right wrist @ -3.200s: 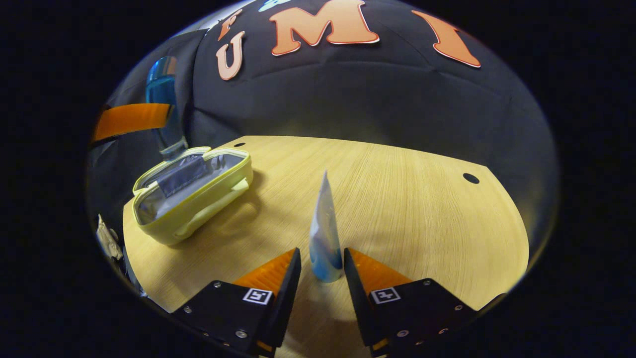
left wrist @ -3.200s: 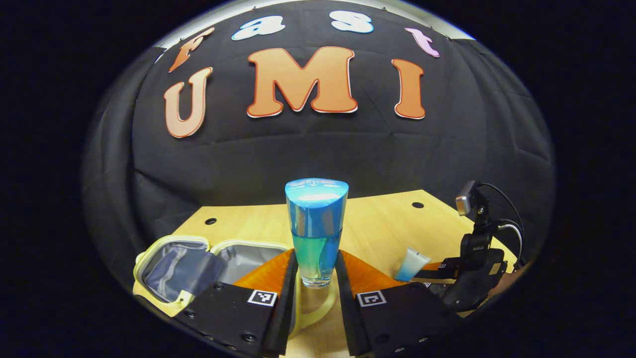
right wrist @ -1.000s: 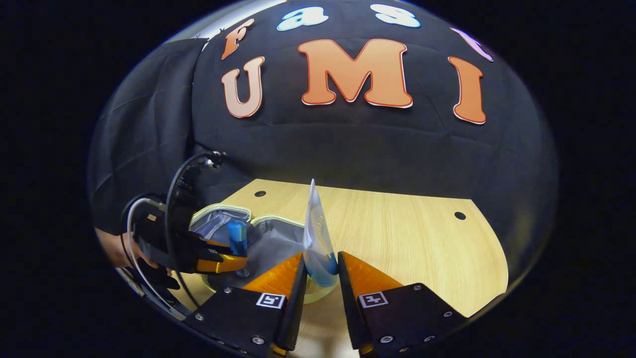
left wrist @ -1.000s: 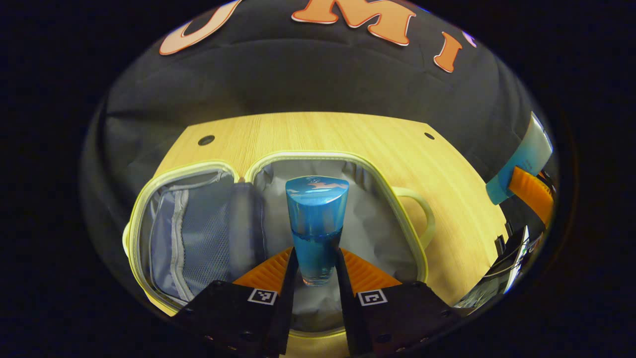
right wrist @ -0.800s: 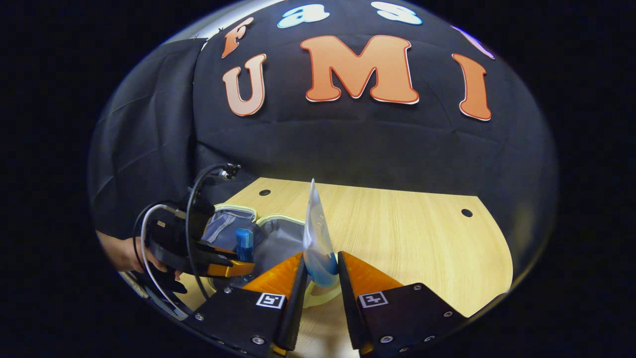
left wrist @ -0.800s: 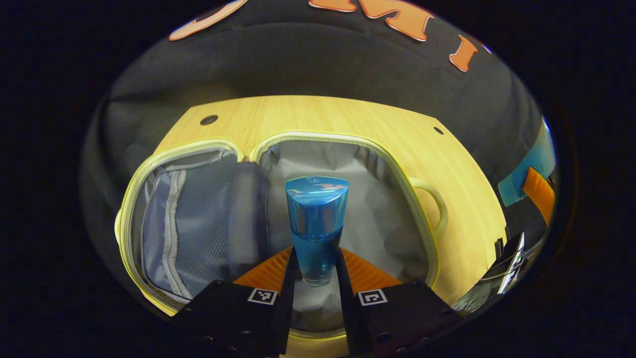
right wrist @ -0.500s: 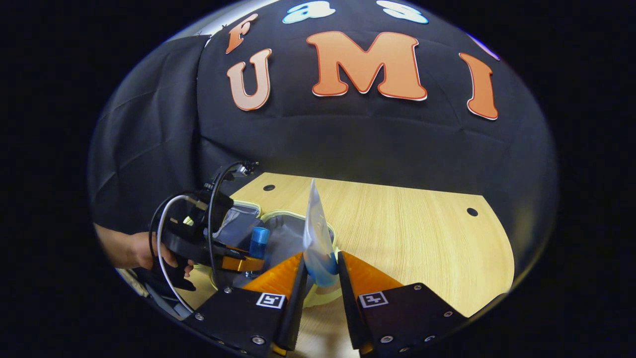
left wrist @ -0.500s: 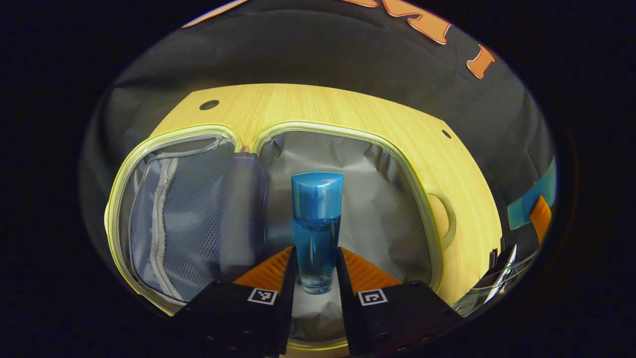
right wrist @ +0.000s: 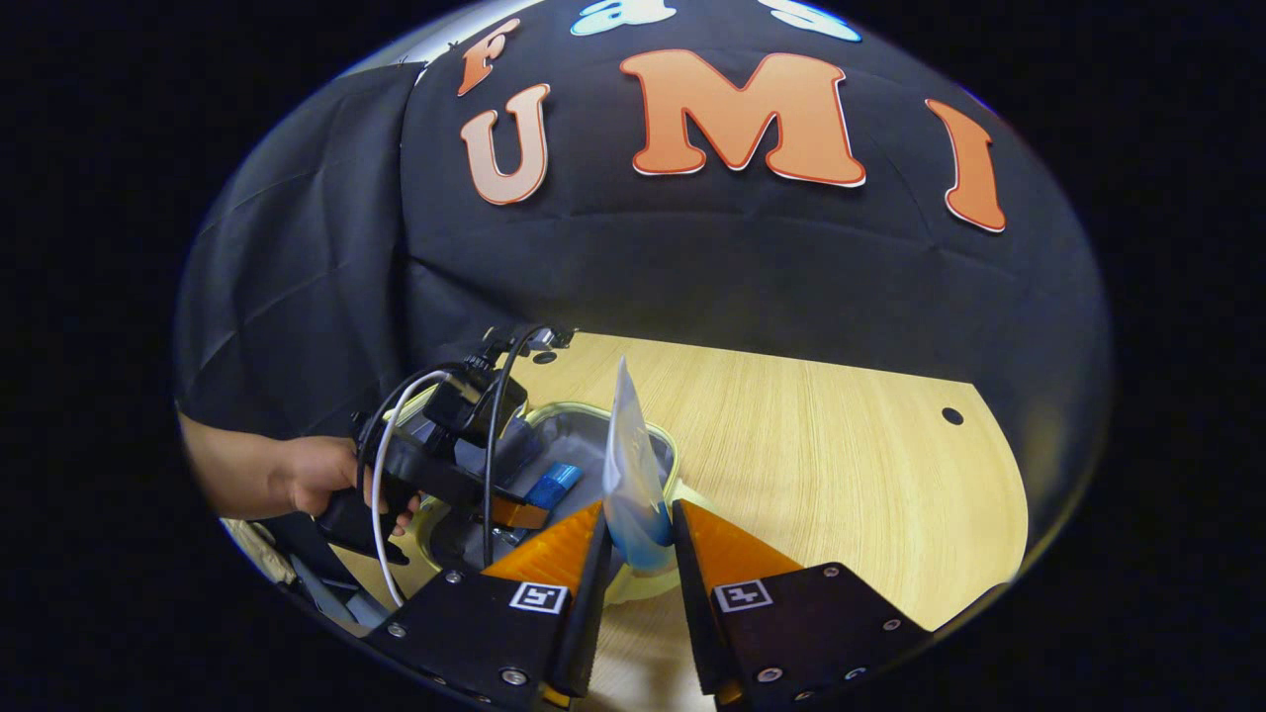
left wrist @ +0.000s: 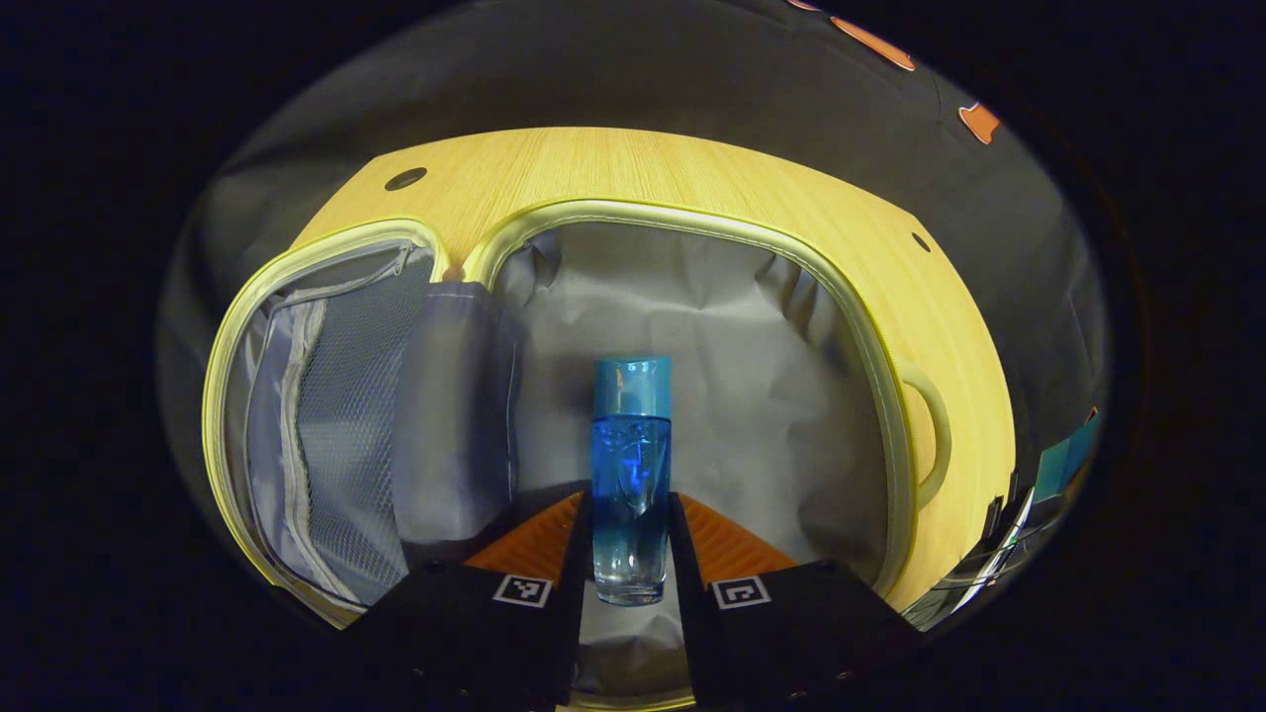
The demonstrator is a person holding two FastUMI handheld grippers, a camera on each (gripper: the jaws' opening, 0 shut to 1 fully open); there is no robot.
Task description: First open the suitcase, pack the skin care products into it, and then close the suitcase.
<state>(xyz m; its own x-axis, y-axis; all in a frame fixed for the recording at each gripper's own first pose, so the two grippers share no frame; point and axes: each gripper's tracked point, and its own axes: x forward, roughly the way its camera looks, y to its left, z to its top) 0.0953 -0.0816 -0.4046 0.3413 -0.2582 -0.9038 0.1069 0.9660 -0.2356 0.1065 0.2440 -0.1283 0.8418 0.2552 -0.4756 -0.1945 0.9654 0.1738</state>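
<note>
Blue liquid filled the clear bottle (left wrist: 631,475) that the left tongs (left wrist: 629,554) gripped from both sides, low over the grey lining of the open suitcase (left wrist: 895,326). The bottle lay along the fingers, cap pointing far. Left of it sat the mesh pocket (left wrist: 336,396) of the lid half; beyond the yellow rim lay the wooden worktop (left wrist: 633,168).

Judged progress: opening was done; the bottle was inside the case but not yet released; the tube (right wrist: 633,485), clamped upright in the right tongs (right wrist: 637,554) near the case's right edge, was not yet packed; closing remained.

The right gripper view added the hand (right wrist: 316,475) carrying the left tongs (right wrist: 534,502) and the bottle's cap (right wrist: 554,485). The left gripper view gave the case interior in full.
</note>
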